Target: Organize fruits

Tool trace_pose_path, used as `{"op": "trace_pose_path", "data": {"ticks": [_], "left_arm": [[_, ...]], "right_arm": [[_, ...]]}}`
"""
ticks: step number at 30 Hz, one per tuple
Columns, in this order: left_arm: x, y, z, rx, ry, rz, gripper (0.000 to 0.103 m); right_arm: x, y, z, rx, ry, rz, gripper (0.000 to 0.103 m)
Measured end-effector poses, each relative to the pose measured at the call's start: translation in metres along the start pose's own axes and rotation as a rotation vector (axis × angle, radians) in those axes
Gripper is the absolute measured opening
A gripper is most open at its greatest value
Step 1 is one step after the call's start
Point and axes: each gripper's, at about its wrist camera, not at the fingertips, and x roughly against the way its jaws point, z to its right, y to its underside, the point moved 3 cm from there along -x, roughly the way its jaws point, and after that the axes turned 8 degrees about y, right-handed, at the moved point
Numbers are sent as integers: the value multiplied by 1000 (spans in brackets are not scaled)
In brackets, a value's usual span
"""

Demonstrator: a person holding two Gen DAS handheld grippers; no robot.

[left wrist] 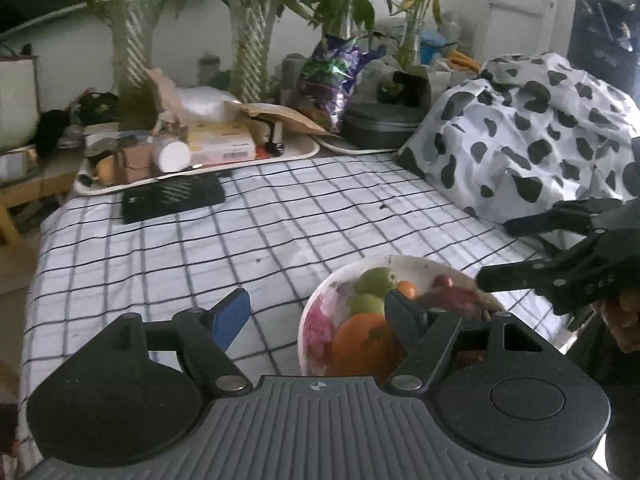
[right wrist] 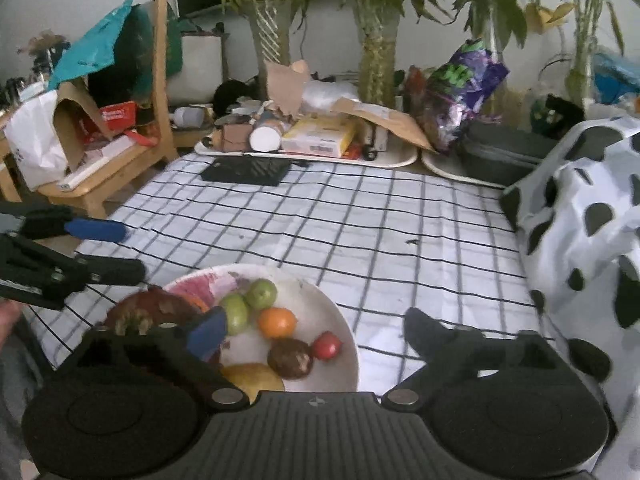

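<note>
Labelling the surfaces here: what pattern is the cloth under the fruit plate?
White cloth with a dark grid check, clearest in the right wrist view.

It was a lived-in room of a home. A bed (right wrist: 360, 216) with a checked sheet carried a cow-patterned duvet (right wrist: 592, 216), and potted plants (right wrist: 376, 52) stood along the wall behind cluttered trays (right wrist: 404, 158). A wooden chair (right wrist: 132, 152) beside the bed was heaped with bags and boxes.
</note>
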Motion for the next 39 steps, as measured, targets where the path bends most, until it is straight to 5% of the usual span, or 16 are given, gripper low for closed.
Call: {"op": "trace_pose_path", "data": {"ticks": [10, 27, 30, 39], "left_arm": [[35, 20, 35, -47, -130, -6, 73], [52, 51, 83, 13, -183, -92, 75], [51, 55, 83, 44, -158, -110, 101], [45, 61, 80, 51, -194, -147, 103]], "right_arm": [[33, 20, -11, 4, 95, 5, 103], [62, 51, -29, -49, 221, -85, 103], [64, 56, -35, -42, 230, -105, 103], [69, 67, -46, -34, 262, -160, 103]]}}
